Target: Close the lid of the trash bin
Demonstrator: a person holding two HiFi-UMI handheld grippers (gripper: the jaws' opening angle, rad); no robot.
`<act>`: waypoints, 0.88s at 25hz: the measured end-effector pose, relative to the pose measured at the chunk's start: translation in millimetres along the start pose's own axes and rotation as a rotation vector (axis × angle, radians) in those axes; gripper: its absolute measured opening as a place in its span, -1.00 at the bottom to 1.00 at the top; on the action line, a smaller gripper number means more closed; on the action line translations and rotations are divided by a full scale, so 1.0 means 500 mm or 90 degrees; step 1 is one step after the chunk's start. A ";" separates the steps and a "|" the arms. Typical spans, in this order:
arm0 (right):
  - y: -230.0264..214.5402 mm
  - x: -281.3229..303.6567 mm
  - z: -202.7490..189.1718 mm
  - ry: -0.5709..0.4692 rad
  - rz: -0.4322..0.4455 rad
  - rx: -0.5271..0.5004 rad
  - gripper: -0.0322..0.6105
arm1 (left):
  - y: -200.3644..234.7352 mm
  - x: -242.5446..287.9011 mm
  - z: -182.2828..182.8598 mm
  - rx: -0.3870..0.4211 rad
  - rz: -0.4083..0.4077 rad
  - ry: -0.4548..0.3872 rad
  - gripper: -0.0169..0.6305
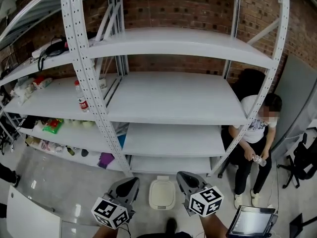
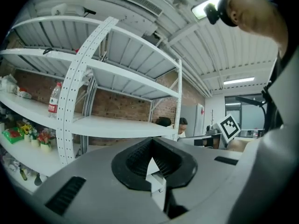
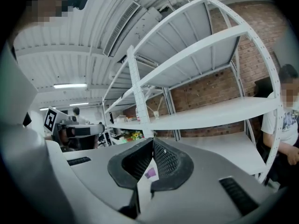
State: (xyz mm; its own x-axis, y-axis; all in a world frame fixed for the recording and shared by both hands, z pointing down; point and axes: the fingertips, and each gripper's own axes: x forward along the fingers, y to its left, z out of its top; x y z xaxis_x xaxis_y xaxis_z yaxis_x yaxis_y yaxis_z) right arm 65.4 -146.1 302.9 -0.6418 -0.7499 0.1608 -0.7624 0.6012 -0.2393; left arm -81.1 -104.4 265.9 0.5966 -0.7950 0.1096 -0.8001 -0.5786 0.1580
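Left grey gripper (image 1: 130, 185) and right grey gripper (image 1: 185, 178), jaws pressed together, empty, are hovering astride the cream plastic trash bin (image 1: 160, 207), near its flat lid (image 1: 162, 190), which is seemingly already closed.

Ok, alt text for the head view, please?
A small white bin stands on the floor before a white shelf, lid apparently down. The left gripper and right gripper flank it, tongs shut and empty. A person sits at right.

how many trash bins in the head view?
1. The trash bin sits on the floor before the lowest shelf, between the left gripper and right gripper. Others may lie out of frame.
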 end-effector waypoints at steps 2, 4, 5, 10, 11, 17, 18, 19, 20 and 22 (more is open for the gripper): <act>0.055 -0.019 -0.015 0.000 -0.014 0.000 -0.88 | -0.003 -0.062 -0.006 -0.001 -0.016 -0.007 -0.99; 0.109 -0.040 -0.036 0.001 -0.032 0.010 -0.88 | -0.002 -0.128 -0.018 -0.003 -0.033 -0.009 -0.98; 0.133 -0.052 -0.046 0.002 -0.044 0.017 -0.88 | -0.002 -0.157 -0.024 -0.002 -0.042 -0.009 -0.99; 0.241 -0.121 -0.088 -0.007 -0.079 0.039 -0.88 | -0.034 -0.278 -0.038 -0.037 -0.096 -0.016 -0.99; 0.261 -0.137 -0.093 -0.008 -0.083 0.037 -0.88 | -0.048 -0.298 -0.039 -0.044 -0.106 -0.017 -0.99; 0.328 -0.229 -0.099 -0.044 -0.094 0.043 -0.88 | -0.118 -0.385 -0.046 -0.036 -0.118 -0.011 -0.99; 0.338 -0.245 -0.100 -0.045 -0.087 0.038 -0.88 | -0.132 -0.398 -0.047 -0.036 -0.113 -0.015 -0.98; 0.348 -0.262 -0.101 -0.045 -0.080 0.030 -0.88 | -0.146 -0.410 -0.049 -0.035 -0.107 -0.017 -0.99; 0.357 -0.280 -0.104 -0.044 -0.074 0.022 -0.88 | -0.159 -0.422 -0.053 -0.035 -0.099 -0.017 -0.99; 0.373 -0.321 -0.116 -0.044 -0.062 0.017 -0.88 | -0.185 -0.444 -0.066 -0.040 -0.073 -0.013 -0.99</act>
State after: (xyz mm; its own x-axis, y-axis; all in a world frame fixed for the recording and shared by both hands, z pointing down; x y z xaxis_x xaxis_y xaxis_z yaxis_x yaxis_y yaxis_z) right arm 21.2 102.4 288.0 -0.5570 -0.8221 0.1179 -0.8178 0.5181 -0.2507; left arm -137.7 131.7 259.1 0.6823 -0.7279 0.0673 -0.7206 -0.6542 0.2299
